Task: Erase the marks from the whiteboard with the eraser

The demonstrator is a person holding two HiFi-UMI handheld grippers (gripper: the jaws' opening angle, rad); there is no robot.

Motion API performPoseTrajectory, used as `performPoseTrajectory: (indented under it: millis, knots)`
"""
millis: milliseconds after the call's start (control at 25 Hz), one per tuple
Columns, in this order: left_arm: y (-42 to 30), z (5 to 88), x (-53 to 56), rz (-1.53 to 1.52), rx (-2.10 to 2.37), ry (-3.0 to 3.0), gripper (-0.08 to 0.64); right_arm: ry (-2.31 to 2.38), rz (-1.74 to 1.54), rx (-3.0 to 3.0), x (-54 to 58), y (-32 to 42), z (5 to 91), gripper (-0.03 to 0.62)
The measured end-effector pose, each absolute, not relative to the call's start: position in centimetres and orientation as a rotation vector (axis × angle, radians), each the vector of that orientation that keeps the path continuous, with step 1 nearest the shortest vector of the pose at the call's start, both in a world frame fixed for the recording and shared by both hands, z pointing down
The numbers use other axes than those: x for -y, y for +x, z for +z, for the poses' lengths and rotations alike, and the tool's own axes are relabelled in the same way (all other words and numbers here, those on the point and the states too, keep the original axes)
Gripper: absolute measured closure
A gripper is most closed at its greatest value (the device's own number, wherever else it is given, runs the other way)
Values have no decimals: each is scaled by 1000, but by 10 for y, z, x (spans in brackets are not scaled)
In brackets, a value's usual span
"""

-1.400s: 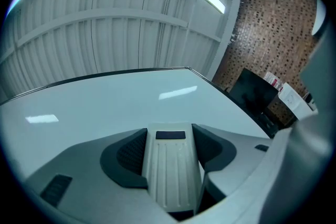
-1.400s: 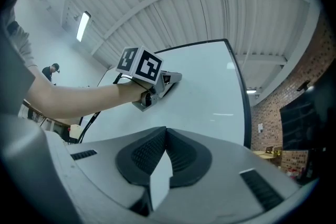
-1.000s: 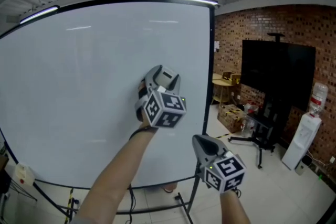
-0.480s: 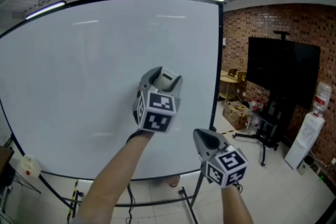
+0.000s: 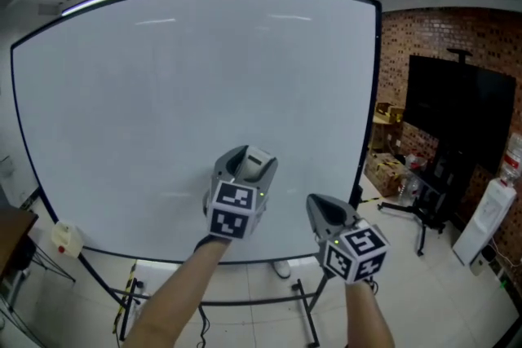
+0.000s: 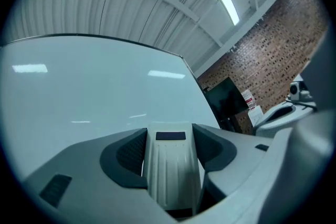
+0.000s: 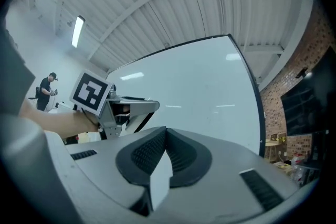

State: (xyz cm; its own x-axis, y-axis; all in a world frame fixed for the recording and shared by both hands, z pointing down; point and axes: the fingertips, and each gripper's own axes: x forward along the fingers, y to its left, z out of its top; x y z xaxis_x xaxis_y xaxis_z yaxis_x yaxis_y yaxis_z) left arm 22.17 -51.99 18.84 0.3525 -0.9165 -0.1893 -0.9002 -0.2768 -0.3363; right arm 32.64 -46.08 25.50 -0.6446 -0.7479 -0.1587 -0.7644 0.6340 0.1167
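The whiteboard (image 5: 188, 94) fills most of the head view and I see no marks on it. My left gripper (image 5: 245, 161) is low on the board, right of centre, shut on a white ribbed eraser (image 6: 172, 176) that points at the whiteboard (image 6: 79, 92). I cannot tell if the eraser touches the surface. My right gripper (image 5: 320, 210) hangs lower right, in front of the board's bottom right corner, shut with nothing in it. In the right gripper view its jaws (image 7: 165, 131) meet, and the left gripper (image 7: 121, 107) shows before the whiteboard (image 7: 199, 92).
To the right of the board stand a brick wall (image 5: 408, 37), a black screen on a stand (image 5: 457, 110), a water dispenser (image 5: 489, 216) and boxes by a small table (image 5: 391, 167). The board's stand legs (image 5: 302, 314) spread over the floor below. A person (image 7: 47, 89) stands far off.
My left gripper has slid down the board with the eraser. The head view has shifted, so more of the board's left side shows. The right gripper has barely moved.
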Motion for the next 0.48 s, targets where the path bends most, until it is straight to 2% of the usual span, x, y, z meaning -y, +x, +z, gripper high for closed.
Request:
performPoseTrajectory:
  millis: [240,480]
  knots:
    - [173,244,509,-136,-1688,-2276,298,-1192,207,-2822,459,282,273,601]
    - [99,248,482,-157,-1844,-2176,298,-962,176,-2901,456,204,270,601]
